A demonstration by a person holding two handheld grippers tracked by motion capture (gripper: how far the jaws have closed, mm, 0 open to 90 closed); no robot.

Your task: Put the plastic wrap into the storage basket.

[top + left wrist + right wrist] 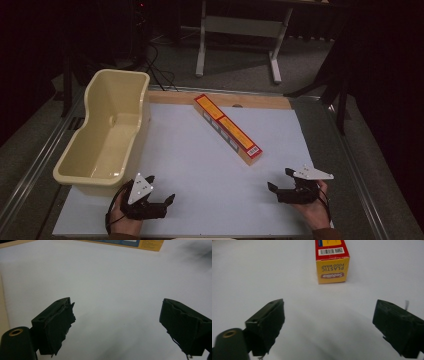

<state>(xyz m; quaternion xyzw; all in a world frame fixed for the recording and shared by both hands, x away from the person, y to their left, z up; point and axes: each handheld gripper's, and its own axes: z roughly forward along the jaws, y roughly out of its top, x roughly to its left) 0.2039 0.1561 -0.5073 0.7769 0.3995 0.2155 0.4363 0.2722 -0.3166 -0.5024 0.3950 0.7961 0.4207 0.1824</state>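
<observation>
A long red and yellow box of plastic food wrap (pixel 228 128) lies diagonally on the white table top (pixel 200 165), its near end toward the right. In the right gripper view its yellow end face (pixel 332 270) sits straight ahead, beyond the jaws. My right gripper (pixel 280 180) rests near the front right, open, nothing between its jaws (pixel 329 325). My left gripper (pixel 161 189) rests at the front left, open and empty (pixel 117 325). An edge of the box (pixel 140 243) shows at the top of the left gripper view.
A cream plastic tub (pixel 107 132) stands empty along the table's left edge, just beyond my left gripper. A wooden strip (pixel 260 101) runs along the table's far edge. White desk legs (pixel 240 30) stand on the floor behind the table.
</observation>
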